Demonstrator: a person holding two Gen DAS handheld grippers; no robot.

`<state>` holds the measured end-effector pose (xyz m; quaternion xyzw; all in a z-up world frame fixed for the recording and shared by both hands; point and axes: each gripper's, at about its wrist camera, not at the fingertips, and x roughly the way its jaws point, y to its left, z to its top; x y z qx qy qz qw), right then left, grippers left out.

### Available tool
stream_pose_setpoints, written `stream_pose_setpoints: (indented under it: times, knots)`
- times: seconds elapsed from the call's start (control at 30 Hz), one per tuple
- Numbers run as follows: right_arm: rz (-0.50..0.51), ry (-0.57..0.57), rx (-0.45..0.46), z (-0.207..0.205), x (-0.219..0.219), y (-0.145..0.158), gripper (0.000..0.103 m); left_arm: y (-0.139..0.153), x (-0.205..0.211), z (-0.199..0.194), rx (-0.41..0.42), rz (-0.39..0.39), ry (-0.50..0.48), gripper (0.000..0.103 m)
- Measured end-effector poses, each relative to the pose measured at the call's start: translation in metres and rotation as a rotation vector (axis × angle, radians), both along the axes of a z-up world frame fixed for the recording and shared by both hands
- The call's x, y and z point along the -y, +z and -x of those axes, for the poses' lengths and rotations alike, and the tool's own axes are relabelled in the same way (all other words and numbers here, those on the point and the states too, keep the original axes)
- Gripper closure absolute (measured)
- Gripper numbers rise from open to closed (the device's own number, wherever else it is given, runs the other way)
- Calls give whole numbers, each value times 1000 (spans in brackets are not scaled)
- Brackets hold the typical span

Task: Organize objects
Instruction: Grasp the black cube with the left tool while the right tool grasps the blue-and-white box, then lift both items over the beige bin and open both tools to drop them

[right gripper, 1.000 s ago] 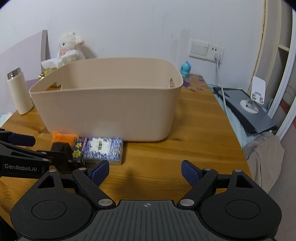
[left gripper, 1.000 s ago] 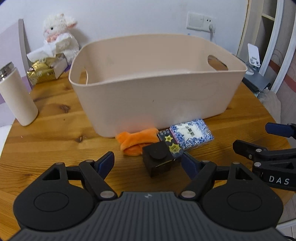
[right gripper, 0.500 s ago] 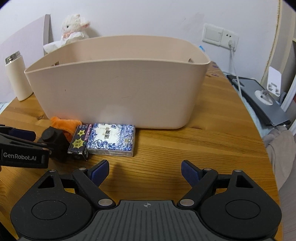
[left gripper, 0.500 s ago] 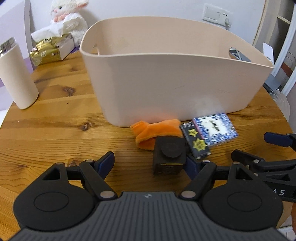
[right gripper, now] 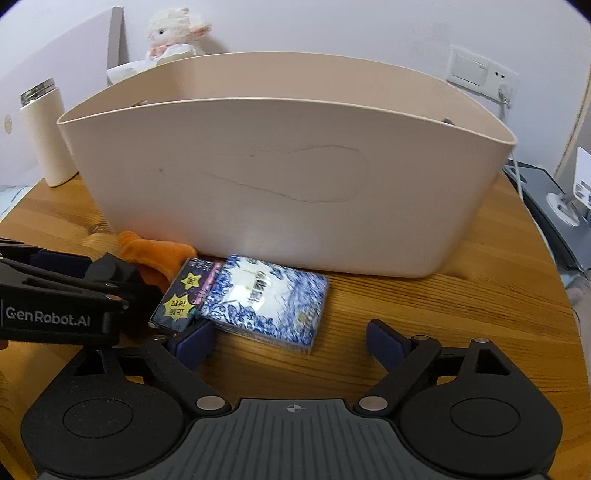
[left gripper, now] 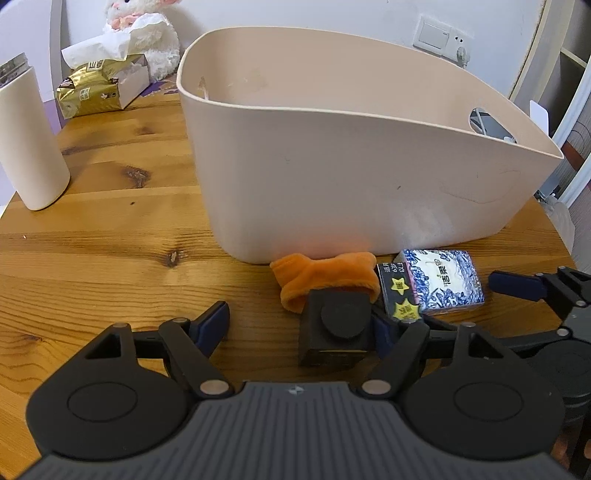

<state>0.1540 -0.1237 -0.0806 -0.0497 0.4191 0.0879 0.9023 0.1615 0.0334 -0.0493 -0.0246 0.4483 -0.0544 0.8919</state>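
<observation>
Between left hand-held gripper [left gripper: 301, 326] fingers (spread wide), black cube [left gripper: 337, 326], right-side.

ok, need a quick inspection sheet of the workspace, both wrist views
Surface: wooden table, knots visible.
Job's things: beige bin; in front of it orange cloth, black cube, dark starred pack, blue-white pack.
Clutter: white bottle, gold pack, plush toy.
Grippers: left gripper open, cube between fingers; right gripper open, empty.
Cables: white cord from wall socket.
Surroundings: white wall, grey device at right.
</observation>
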Motion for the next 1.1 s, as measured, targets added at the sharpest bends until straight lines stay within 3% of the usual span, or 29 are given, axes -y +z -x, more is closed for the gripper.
stream_pose_setpoints:
  times: [0.23, 0.3, 0.37, 0.43, 0.47, 0.53, 0.8, 1.1]
  knots:
    - [-10, 3, 7, -4, -9, -2, 11, 2, -11, 5, -8, 50, 19, 32]
    - [-5, -2, 14, -5, -11, -2, 11, 2, -12, 4, 0, 44, 19, 38]
    - [-9, -3, 18, -5, -12, -2, 19, 3, -13, 5, 7, 25, 18, 56]
    - [-12, 3, 27, -3, -13, 0, 31, 3, -12, 5, 9, 13, 5, 68]
    - [-14, 4, 28, -2, -13, 1, 38, 3, -11, 6, 9, 6, -1, 69]
    - [-19, 0, 24, -1, -12, 1, 40, 3, -12, 8, 10, 11, -12, 69]
    - [-11, -28, 39, 11, -5, 6, 40, 7, -9, 18, 16, 14, -37, 69]
    - [-37, -64, 157, 39, 8, 47, 40, 47, -6, 46, 136, -14, -46, 69]
